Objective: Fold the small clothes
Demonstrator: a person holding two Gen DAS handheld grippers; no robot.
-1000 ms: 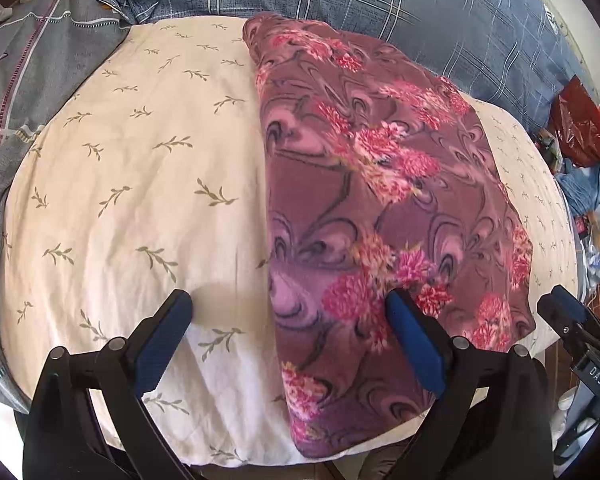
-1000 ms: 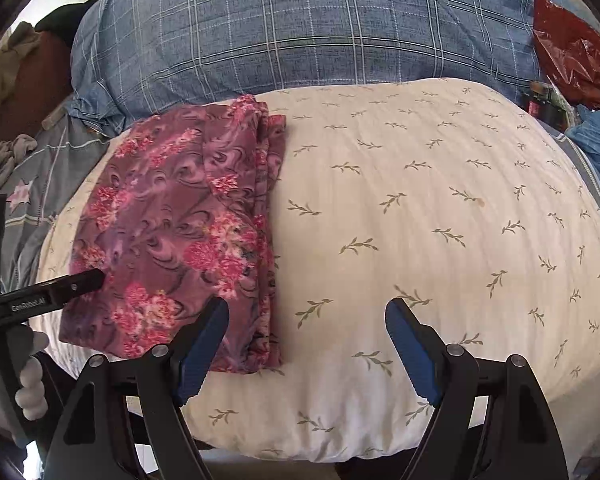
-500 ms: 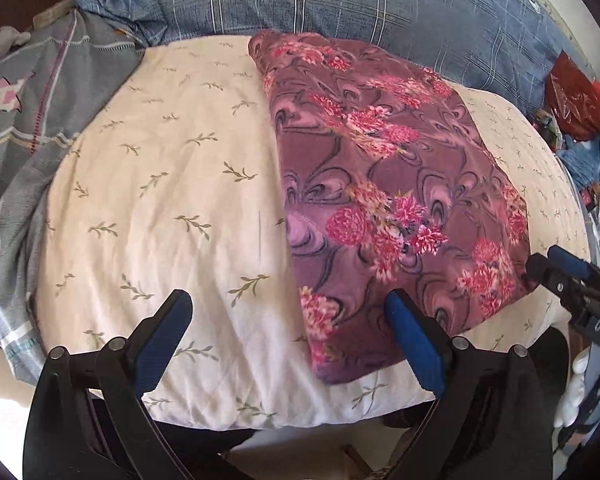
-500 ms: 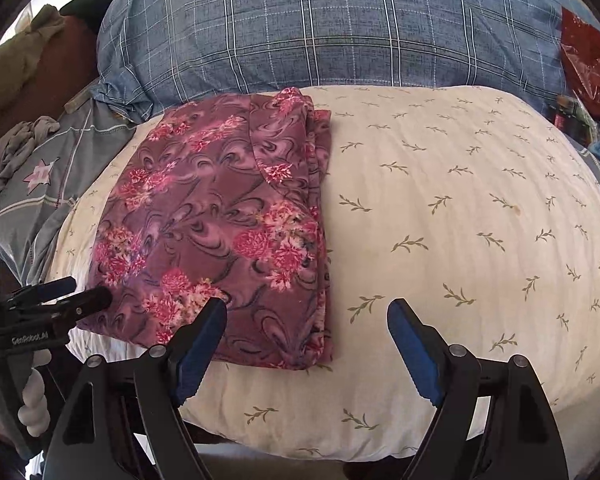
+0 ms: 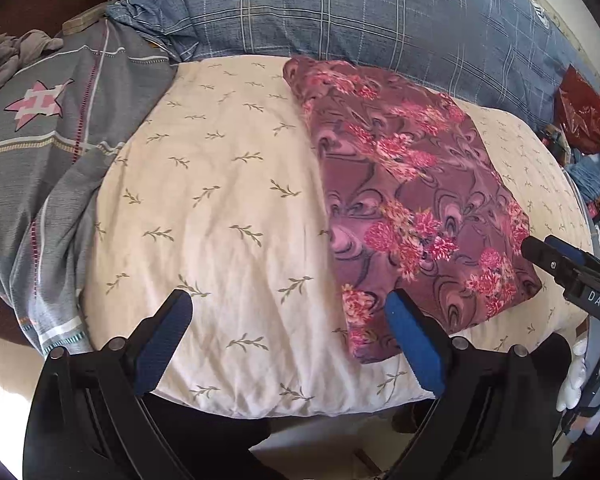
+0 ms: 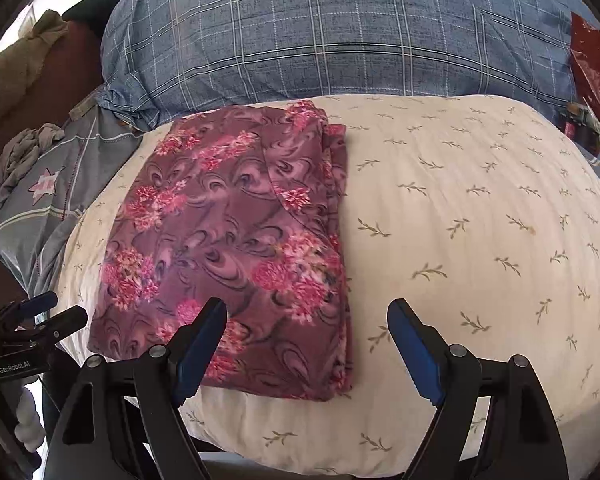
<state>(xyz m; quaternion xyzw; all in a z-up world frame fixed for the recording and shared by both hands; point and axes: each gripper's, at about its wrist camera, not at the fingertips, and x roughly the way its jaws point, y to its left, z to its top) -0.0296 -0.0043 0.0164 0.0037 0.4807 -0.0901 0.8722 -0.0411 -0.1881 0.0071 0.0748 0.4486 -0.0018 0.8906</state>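
Through my left wrist camera, my left claw (image 5: 286, 336) is spread wide with nothing between its blue pads. The floral garment (image 5: 416, 200) lies folded into a neat rectangle on the cream pillow (image 5: 204, 216), ahead and to the right of this claw; its near corner sits just beside my right-hand pad, and I cannot tell whether they touch. To the far right, past the garment's edge, the tip of my right claw (image 5: 556, 258) pokes into view. A grey star-print cloth (image 5: 40, 152) drapes off to the left, and a blue plaid pillow (image 5: 380, 12) lies beyond.

Through my right wrist camera, my right claw (image 6: 308, 340) is likewise open and empty. The floral garment (image 6: 236, 236) lies ahead and to the left, its stacked layered edges running straight away from me just inside my left pad, which overlaps its near hem in the view. The bare pillow (image 6: 480, 240) fills everything to the right. My left claw (image 6: 40, 314) shows at the far left, near the garment's left corner.

I judge this fold finished or close to it, both claws being off the cloth. The next move calls either for one more halving, pinching the near hem at both corners and carrying it to the far edge, or for setting the bundle aside and fetching another piece.
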